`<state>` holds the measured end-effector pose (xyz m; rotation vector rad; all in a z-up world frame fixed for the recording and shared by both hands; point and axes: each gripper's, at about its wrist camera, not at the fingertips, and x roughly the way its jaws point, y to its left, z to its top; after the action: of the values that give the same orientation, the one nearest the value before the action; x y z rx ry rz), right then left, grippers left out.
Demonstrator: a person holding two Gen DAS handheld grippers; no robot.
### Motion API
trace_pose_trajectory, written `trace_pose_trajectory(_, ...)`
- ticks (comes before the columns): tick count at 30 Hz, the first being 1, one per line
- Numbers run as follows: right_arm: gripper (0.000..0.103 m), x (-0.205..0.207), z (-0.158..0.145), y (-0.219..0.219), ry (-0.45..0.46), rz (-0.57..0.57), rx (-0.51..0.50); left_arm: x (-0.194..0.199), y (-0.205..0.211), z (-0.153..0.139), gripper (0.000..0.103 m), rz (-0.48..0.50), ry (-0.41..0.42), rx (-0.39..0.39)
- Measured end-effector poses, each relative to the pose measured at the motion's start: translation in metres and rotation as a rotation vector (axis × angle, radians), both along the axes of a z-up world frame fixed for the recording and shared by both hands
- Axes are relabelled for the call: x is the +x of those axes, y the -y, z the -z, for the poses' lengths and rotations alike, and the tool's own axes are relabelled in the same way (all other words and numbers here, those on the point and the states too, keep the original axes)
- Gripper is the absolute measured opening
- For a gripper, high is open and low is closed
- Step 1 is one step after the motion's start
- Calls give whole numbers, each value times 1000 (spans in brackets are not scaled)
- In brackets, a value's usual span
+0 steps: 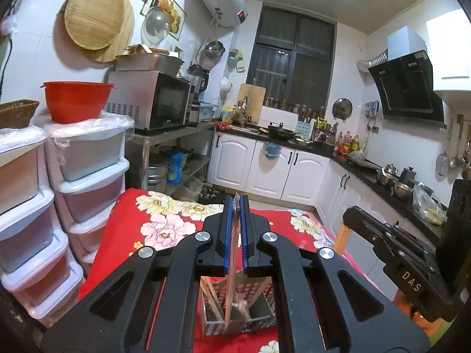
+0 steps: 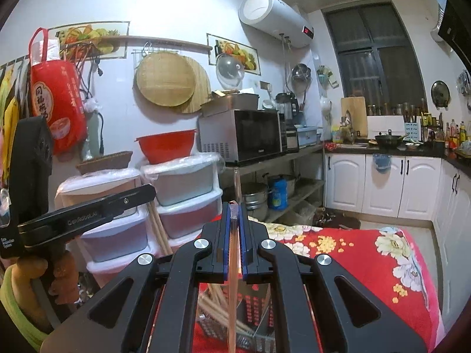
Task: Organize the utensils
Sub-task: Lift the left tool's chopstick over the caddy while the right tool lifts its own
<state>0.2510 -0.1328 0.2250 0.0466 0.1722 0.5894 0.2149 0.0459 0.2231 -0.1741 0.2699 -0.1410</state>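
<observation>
A: What is the left hand-held gripper (image 1: 235, 203) doing?

B: Its blue pads are clenched on a pair of chopsticks in a clear wrapper (image 1: 234, 235). The wrapper's top pokes out just above the fingertips, and the sticks run down toward the utensil holder (image 1: 253, 317) below.

A: And the right hand-held gripper (image 2: 234, 209)?

B: Clenched as well, on a thin wrapped pair of chopsticks (image 2: 232, 279) that passes between its pads and hangs down over the holder (image 2: 253, 309) (the lower end leaves the picture, so I cannot tell whether it touches anything).

A: Where does the holder sit?

B: On the desk, which is covered by a red flowered cloth (image 1: 164, 223). It is a patterned box with a divider; more loose chopsticks (image 2: 217, 297) lean in its left compartment.

A: Can each camera see the other tool?

B: Yes. The left wrist view shows the other gripper's black body at the right edge, and the right wrist view shows a hand (image 2: 32, 276) gripping a handle at the left edge, with a green sleeve cuff.

A: Anything near the desk?

B: Stacked plastic drawers (image 1: 88, 182) stand just beside it, with a red bowl (image 1: 76, 101) on top.
</observation>
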Motion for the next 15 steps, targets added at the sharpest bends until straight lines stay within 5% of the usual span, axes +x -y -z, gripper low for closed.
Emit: trace_pose_trajectory(15, 6, 32, 7, -9, 69, 33, 19, 34, 5, 17, 1, -31, -20, 5)
